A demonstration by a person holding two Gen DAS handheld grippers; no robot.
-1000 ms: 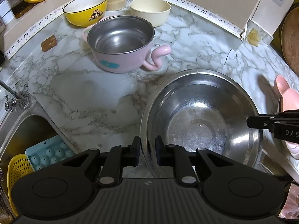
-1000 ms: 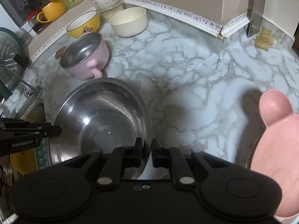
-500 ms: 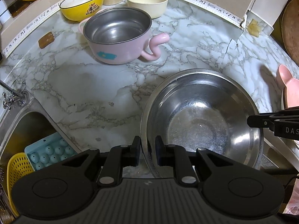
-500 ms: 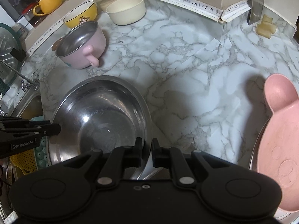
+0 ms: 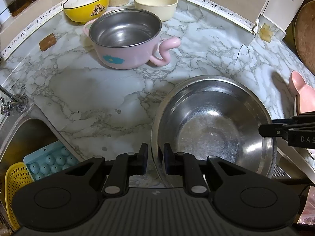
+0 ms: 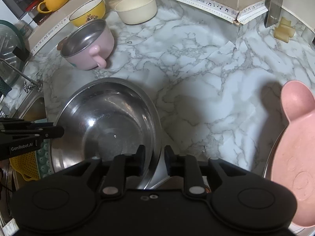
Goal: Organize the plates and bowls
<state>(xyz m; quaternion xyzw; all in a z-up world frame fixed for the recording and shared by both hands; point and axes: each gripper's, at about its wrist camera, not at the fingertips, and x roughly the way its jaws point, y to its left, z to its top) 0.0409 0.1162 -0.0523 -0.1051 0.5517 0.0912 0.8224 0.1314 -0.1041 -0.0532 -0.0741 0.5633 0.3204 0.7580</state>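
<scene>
A large steel bowl point(image 5: 212, 129) point(image 6: 106, 118) sits at the front of the marble counter point(image 5: 110, 98). My left gripper point(image 5: 155, 152) is shut on the bowl's left rim, one finger inside and one outside. My right gripper point(image 6: 154, 154) straddles the bowl's right rim. Its jaws are opening, with a gap on each side of the rim. Each gripper's tip shows in the other's view: right gripper point(image 5: 263, 130), left gripper point(image 6: 59, 132). A pink bear-shaped plate point(image 6: 295, 157) point(image 5: 303, 96) lies to the right.
Behind the steel bowl stand a pink steel-lined pot with a handle point(image 5: 126, 45) point(image 6: 88, 45), a yellow bowl point(image 5: 86, 5) and a cream bowl point(image 5: 155, 4). At the left, the sink point(image 5: 17, 133) holds a teal egg tray point(image 5: 49, 161) and a yellow strainer point(image 5: 15, 179).
The right gripper's jaws have parted from the steel bowl's rim. The left gripper keeps its hold, and the bowl has not moved.
</scene>
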